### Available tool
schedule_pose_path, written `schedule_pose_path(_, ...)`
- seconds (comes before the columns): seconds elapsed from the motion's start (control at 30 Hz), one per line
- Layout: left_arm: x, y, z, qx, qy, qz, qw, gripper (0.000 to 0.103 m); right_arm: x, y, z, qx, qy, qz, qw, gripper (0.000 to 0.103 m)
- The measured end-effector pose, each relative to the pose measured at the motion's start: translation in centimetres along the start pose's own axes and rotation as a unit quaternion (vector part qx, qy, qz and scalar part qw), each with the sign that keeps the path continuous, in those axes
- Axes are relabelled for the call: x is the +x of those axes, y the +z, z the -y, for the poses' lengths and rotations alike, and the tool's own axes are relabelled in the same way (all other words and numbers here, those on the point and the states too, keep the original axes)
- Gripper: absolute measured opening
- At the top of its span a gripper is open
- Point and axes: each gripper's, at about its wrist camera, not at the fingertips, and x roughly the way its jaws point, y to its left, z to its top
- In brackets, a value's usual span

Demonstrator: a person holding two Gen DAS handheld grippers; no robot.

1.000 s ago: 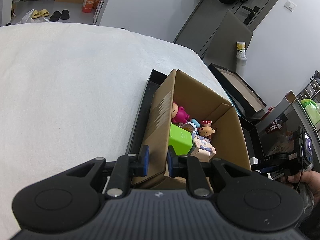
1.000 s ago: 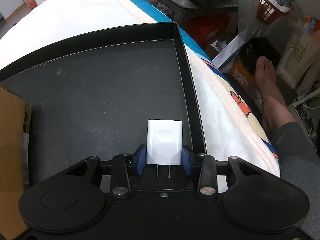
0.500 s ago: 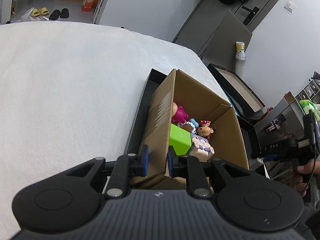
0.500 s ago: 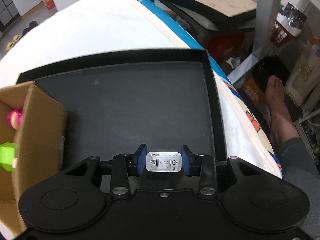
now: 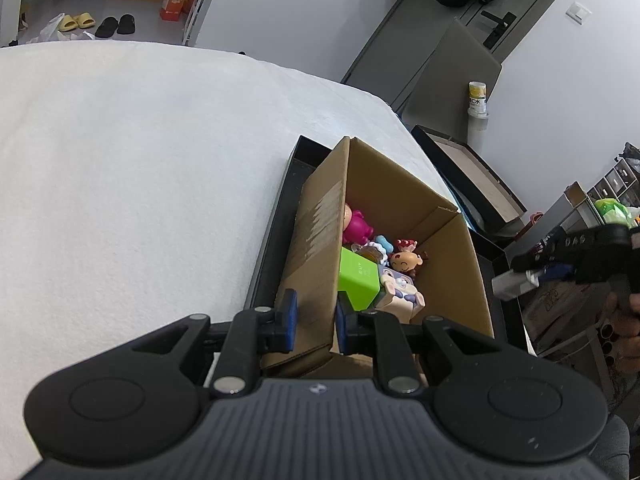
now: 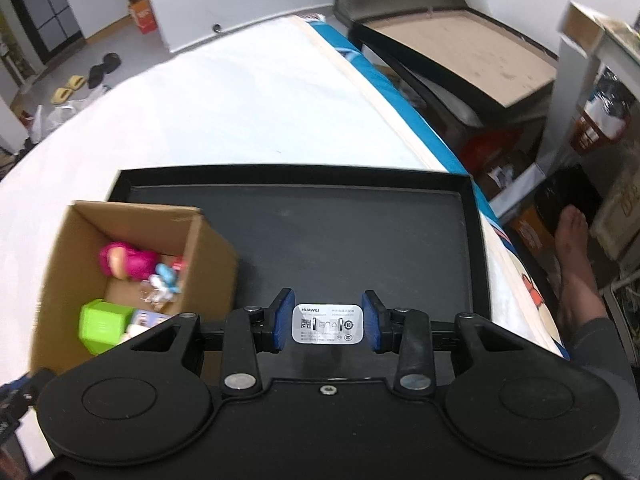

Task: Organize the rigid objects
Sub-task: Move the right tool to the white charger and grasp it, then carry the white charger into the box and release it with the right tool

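My left gripper [image 5: 313, 322] is shut on the near left wall of an open cardboard box [image 5: 320, 240]. The box holds a green cube [image 5: 358, 276], a pink figure [image 5: 356, 228] and several small toys. It stands on a black tray [image 6: 360, 232] on a white bed. My right gripper [image 6: 327, 322] is shut on a white charger [image 6: 327, 323], label side toward the camera, held above the tray to the right of the box [image 6: 212, 256]. The right gripper with the charger [image 5: 514, 283] also shows at the right edge of the left wrist view.
The white bed cover [image 5: 140, 180] spreads left of the tray. A large dark open case [image 6: 460, 48] stands past the bed's right edge. A person's bare foot [image 6: 572, 248] and cluttered shelves are at the right.
My right gripper has lifted the charger off the tray and drawn back, so the box has come into its view. My left gripper has kept its hold on the box wall.
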Motion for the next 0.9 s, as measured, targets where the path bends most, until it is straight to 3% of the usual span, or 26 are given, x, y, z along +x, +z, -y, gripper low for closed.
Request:
schedule_pose_path(0.53,0.1,0.1,-0.1,-0.004,-0.003,-0.002,1.0000,0.018,-4.4,1.4,-6.7,-0.078,0.038,0.034,0.996,0.036)
schedule_pose_path(0.9,0.1,0.1,-0.1,-0.004,-0.003,-0.002,1.0000,0.018,-4.7,1.0,-11.5,-0.190,0.027,0.029,0.981,0.036)
